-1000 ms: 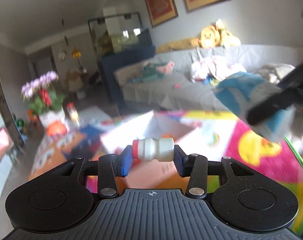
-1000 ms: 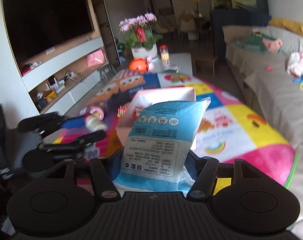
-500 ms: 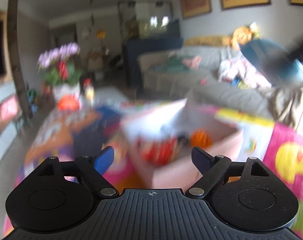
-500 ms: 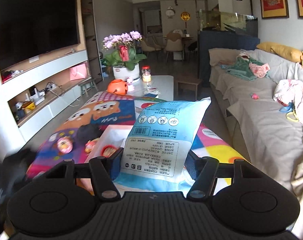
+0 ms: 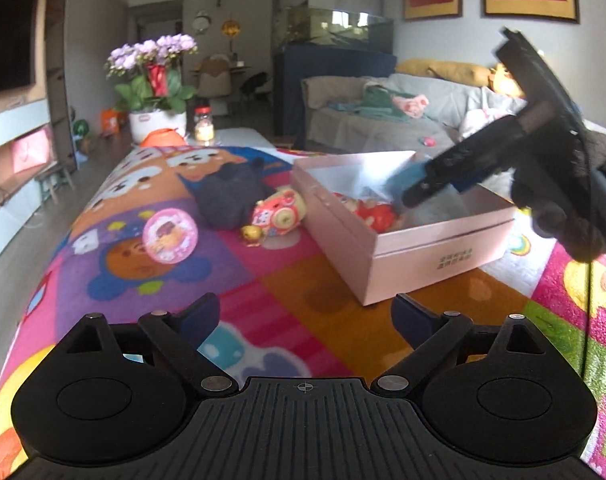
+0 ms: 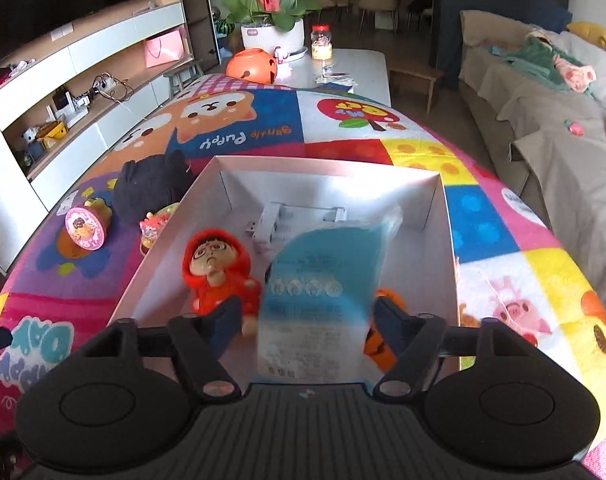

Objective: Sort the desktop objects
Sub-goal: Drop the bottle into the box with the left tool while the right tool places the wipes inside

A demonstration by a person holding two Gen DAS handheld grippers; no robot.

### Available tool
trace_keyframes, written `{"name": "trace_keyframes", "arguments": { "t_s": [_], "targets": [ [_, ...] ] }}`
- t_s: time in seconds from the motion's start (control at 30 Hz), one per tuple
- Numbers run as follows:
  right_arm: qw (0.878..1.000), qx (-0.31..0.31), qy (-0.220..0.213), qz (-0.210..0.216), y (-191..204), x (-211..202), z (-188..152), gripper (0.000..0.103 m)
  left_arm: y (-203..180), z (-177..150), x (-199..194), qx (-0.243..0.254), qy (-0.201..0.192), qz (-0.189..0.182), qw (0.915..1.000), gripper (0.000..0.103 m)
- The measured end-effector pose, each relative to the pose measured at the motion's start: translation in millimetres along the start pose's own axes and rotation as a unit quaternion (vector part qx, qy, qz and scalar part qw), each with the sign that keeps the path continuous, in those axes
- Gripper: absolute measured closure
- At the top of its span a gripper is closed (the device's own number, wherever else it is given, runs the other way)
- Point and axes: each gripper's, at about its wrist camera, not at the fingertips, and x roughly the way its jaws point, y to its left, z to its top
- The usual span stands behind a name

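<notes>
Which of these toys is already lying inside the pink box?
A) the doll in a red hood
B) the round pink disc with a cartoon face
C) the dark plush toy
A: the doll in a red hood lies on the floor of the pink box.

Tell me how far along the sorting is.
Done: the red-hooded figurine and a white adapter lie in the pink box. In hand: the right gripper has just been opening over the box, with the blue packet blurred between its jaws. The left gripper is open and empty. Left on the mat: pink round case, dark plush, pink toy camera.
</notes>
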Motion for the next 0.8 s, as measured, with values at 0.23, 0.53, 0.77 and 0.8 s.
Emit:
{"name": "trace_keyframes", "arguments": {
  "t_s": [0.23,0.53,0.77,0.8],
  "targets": [
    [0.998,-0.02,-0.03,-0.042,-1.3,-14.8,4.2,0.067,13.7,-3.9,10.0,-0.021,0.008,0.012,0.9997,0.006],
    [0.997,-0.058,-0.039,-0.037,40.2,-12.4,31.0,0.065,36.0,-8.0,9.7,-0.03,-0.005,0.067,0.9973,0.002],
    [0.995,-0.077,-0.008,0.055,125.1,37.6,87.4,0.012,49.3,-18.7,14.0,-0.059,0.004,0.081,0.995,0.002],
    [0.995,-0.087,0.005,0.057,137.8,53.0,92.9,0.012,49.7,-19.0,12.3,-0.059,-0.002,0.079,0.9951,0.002]
  ]
}}
